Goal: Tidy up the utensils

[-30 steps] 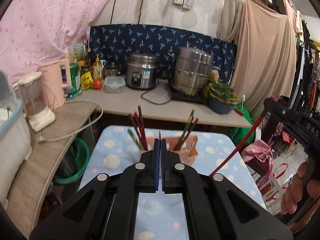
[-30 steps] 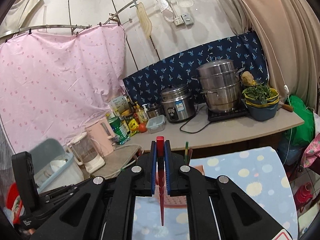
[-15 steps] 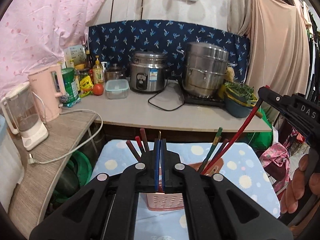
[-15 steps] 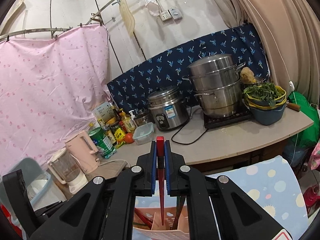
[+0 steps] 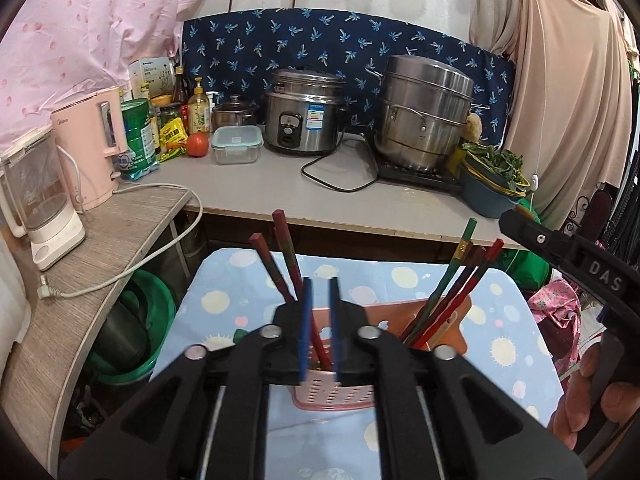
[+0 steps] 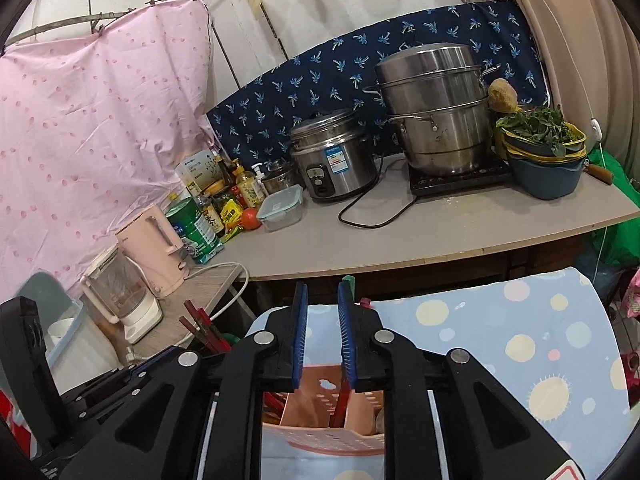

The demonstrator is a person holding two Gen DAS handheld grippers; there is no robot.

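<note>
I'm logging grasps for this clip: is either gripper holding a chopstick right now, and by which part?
Neither. Both sets of jaws are opening: the left gripper and right gripper each have a red chopstick between the pads, unclamped, standing in the pink holder.

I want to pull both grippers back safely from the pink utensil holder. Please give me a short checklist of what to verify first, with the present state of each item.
1. Left gripper jaws opening, pads off the red chopstick between them: ok.
2. Right gripper jaws opening, no pad pressing its chopstick: ok.
3. Both chopsticks stand inside the pink utensil holder: ok.
4. Chopsticks reach the holder's bottom: cannot tell.
5. Holder upright on the dotted tablecloth: ok.
6. Withdrawal path clear of the leaning chopstick bundle: cannot tell.
</note>
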